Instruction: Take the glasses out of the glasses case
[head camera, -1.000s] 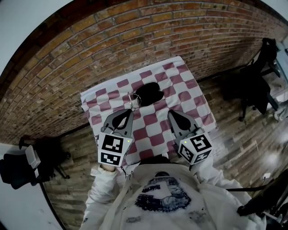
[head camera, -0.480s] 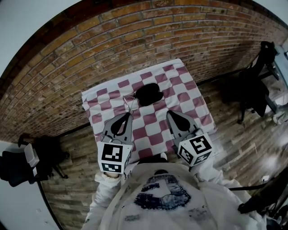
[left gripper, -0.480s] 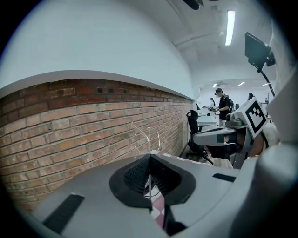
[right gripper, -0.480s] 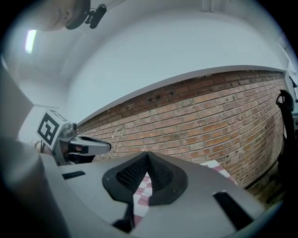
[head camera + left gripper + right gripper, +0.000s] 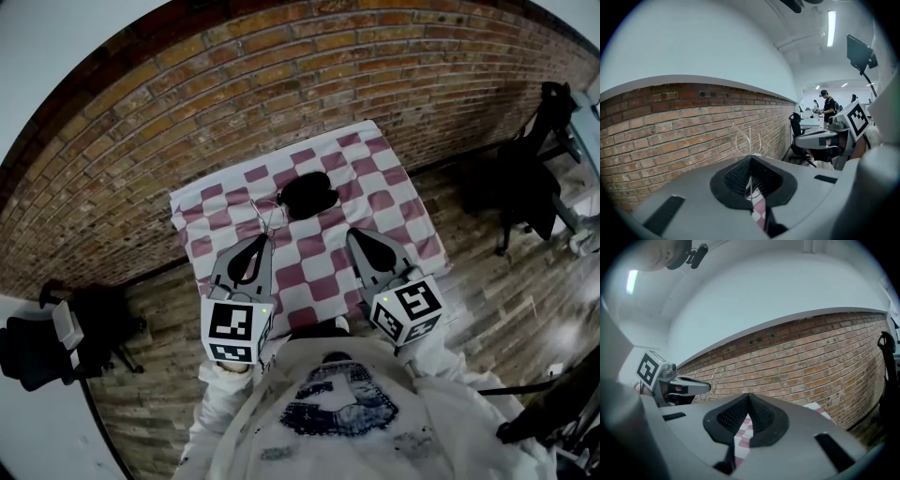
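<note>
Head view: left gripper (image 5: 268,238) is raised over the near-left part of the red-and-white checked tablecloth (image 5: 394,202).
- Left jaws: together, pinched on thin wire-frame glasses (image 5: 270,212).
- In the left gripper view the pads (image 5: 740,174) meet at the tip with the wire caught between them. The glasses (image 5: 748,137) stand up above the tip against the brick wall (image 5: 670,126).
- The frame is too fine to tell which part is gripped; possibly a temple or the bridge.

Glasses: clear of the cloth, held in the air just left of and nearer than the glasses case (image 5: 310,194).

Glasses case: black, lying on the far middle of the cloth, apart from both grippers. Open or shut cannot be made out from above.

Right gripper (image 5: 354,235): raised over the near-right part of the cloth.
- The right gripper view shows its jaws closed tip to tip on nothing, with only checked cloth visible below the pads (image 5: 761,416).
- The same view shows the left gripper (image 5: 707,386) off to the left, with the wire frame (image 5: 716,376) rising from its tip.

Surroundings: wood plank floor (image 5: 506,300); dark office chair (image 5: 530,183) at right.
</note>
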The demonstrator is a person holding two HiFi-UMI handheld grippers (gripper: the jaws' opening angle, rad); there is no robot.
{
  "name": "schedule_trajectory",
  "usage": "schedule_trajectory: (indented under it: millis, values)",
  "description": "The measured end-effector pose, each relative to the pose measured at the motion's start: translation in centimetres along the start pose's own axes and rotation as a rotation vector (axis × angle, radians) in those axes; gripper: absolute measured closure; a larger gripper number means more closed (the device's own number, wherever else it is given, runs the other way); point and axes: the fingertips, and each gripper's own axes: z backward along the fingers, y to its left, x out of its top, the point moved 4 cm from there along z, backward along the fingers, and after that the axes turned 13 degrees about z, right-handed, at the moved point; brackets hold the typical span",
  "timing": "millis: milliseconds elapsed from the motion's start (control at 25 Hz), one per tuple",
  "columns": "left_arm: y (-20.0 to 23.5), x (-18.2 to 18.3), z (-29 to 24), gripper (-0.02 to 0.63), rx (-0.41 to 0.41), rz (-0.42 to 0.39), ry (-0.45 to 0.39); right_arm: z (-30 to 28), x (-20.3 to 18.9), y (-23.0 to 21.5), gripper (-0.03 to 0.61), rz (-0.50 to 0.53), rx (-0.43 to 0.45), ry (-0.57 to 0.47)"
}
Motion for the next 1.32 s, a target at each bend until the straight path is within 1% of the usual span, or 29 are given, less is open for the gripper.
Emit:
schedule_trajectory:
  millis: [680, 1320]
  values:
    - [-1.0, -0.3, 0.2, 0.601, 0.004, 0.016, 0.003, 0.7, -0.1, -0.3, 0.566, -0.012, 0.012, -0.004]
    - [-1.2, -0.3, 0.1, 0.601, 0.001, 0.005, 0.010, 0.9, -0.3, -0.4, 0.566, -0.010, 0.013, -0.005]
